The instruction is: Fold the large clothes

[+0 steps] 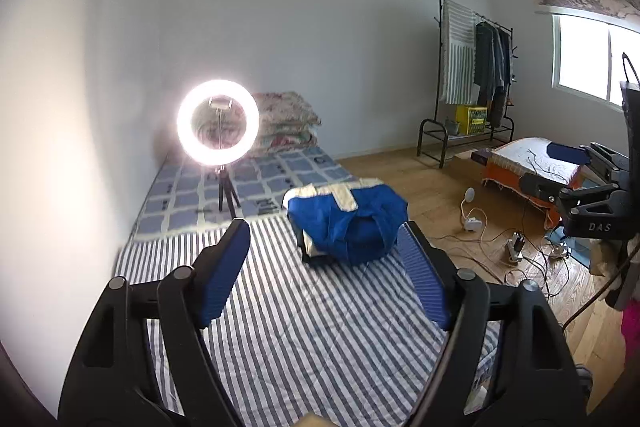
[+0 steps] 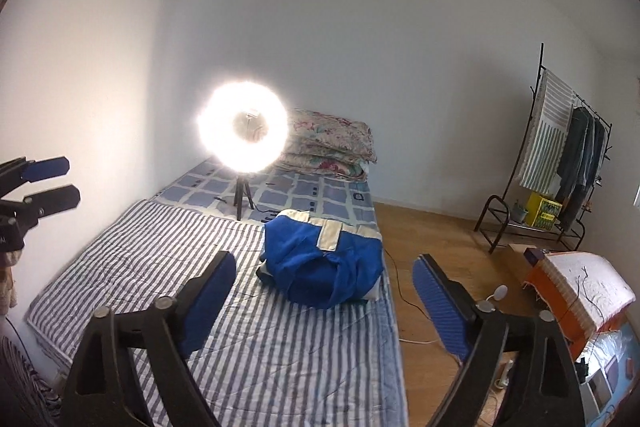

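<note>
A blue garment (image 1: 348, 223) with cream trim lies in a folded bundle on the striped bed cover (image 1: 300, 327), near the bed's right edge. My left gripper (image 1: 324, 231) hangs above the cover on the near side of the bundle, open, with nothing between its blue pads. The right wrist view has the same garment (image 2: 320, 267) ahead of my right gripper (image 2: 326, 259), which is also open, empty and clear of the cloth. Each gripper appears at the edge of the other's view: the right gripper (image 1: 556, 167) and the left gripper (image 2: 56, 183).
A lit ring light on a small tripod (image 1: 218, 123) stands on the bed behind the garment, with stacked floral pillows (image 1: 288, 119) beyond. A clothes rack (image 1: 472, 75) stands by the far wall. Cables and a power strip (image 1: 516, 247) lie on the wooden floor beside a low orange-draped table (image 1: 532, 163).
</note>
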Motion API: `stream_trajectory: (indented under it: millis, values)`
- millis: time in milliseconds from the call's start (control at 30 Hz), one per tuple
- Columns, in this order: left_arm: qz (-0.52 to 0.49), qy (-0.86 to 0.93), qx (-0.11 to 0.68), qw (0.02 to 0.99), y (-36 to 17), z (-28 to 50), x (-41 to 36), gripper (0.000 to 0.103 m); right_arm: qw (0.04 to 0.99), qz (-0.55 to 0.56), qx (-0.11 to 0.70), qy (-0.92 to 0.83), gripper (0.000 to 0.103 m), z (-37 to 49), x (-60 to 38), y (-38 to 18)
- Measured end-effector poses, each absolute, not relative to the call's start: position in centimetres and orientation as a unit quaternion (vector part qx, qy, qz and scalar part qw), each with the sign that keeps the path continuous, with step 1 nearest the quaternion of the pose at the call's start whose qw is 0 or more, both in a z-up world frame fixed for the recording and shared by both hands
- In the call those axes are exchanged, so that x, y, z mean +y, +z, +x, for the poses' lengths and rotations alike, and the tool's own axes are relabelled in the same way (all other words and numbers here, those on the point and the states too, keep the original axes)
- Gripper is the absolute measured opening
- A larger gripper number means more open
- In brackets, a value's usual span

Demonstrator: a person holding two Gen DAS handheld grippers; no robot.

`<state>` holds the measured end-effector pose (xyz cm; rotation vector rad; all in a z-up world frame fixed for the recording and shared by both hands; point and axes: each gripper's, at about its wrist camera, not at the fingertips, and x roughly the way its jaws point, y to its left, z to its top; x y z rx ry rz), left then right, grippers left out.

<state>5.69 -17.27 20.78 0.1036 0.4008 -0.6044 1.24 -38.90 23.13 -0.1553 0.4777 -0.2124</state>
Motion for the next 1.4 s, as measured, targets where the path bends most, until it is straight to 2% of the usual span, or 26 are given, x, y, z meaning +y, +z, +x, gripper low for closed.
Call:
stream_trajectory:
  millis: [133, 167, 267, 400, 933, 1400]
  values:
    - [0.062, -0.289, 0.205, 0.933, 18.0, 6.1, -17.3, 0.085, 0.962, -0.085, 0.234, -0.117, 0.103, 1.8, -37.7, 20.4]
    - [0.062, -0.289, 0.208, 0.932, 17.5, 6.2, -17.3, 0.088, 0.961, -0.082, 0.235, -0.118, 0.103, 2.2, -37.5, 19.4]
    - [0.060, -0.286, 0.212, 0.933, 15.7, 6.6, -17.3, 0.090, 0.960, -0.066, 0.242, -0.126, 0.103, 3.0, -37.6, 17.1]
    - [0.063, -0.276, 0.219, 0.934, 13.3, 7.2, -17.5, 0.102, 0.956, -0.028, 0.266, -0.123, 0.103, 4.2, -38.2, 13.5]
    - [0.061, -0.230, 0.283, 0.929, 6.3, 11.5, -17.4, 0.103, 0.939, -0.014, 0.316, -0.138, 0.103, 7.8, -38.6, 5.0]
    - [0.069, -0.223, 0.296, 0.926, 5.0, 12.2, -17.8, 0.103, 0.933, -0.002, 0.328, -0.150, 0.103, 8.3, -39.4, 3.3]
